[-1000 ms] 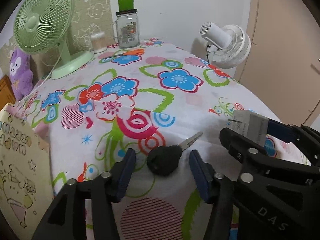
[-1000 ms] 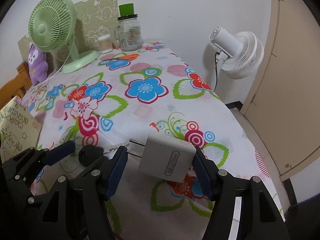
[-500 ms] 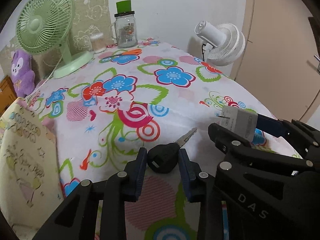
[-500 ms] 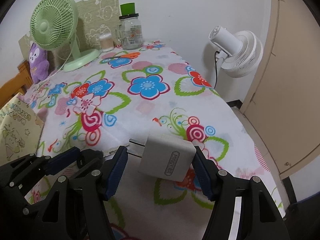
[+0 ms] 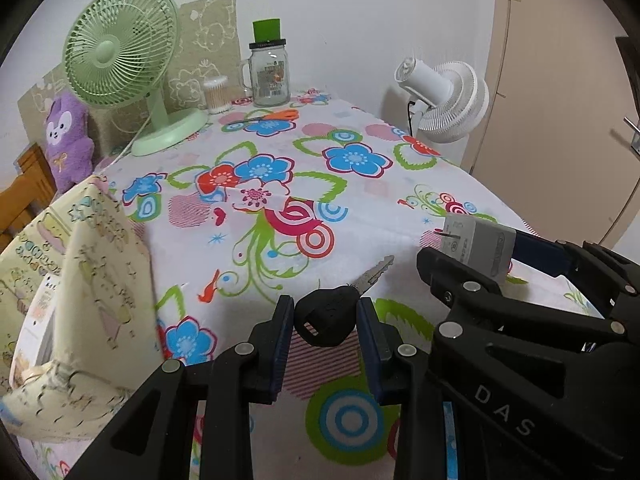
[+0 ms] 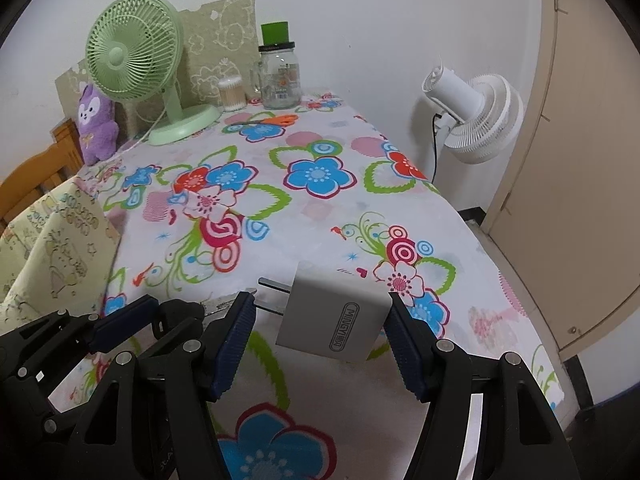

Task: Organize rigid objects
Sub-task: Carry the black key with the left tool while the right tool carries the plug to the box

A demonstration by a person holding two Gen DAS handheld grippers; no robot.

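A black-headed key (image 5: 328, 320) with a silver blade is clamped between the blue pads of my left gripper (image 5: 325, 305), which is shut on it and holds it just above the floral tablecloth (image 5: 280, 184). A white plug-in charger (image 6: 336, 324), prongs pointing left, sits tilted in my right gripper (image 6: 320, 300), which is shut on it and holds it off the cloth. In the left wrist view the charger (image 5: 476, 246) and the right gripper's black frame fill the lower right. The left gripper's fingers (image 6: 124, 320) show at the lower left of the right wrist view.
At the table's far end stand a green desk fan (image 5: 120, 64), a glass jar with a green lid (image 5: 270, 76), a cotton swab tub (image 5: 216, 94) and orange scissors (image 5: 276, 116). A patterned fabric bag (image 5: 76, 280) stands at the left. A white fan (image 6: 476, 116) stands beyond the right edge.
The left jaws closed onto the key's black head. Both grippers then rose and drew back toward the table's near edge, carrying the key and the charger.
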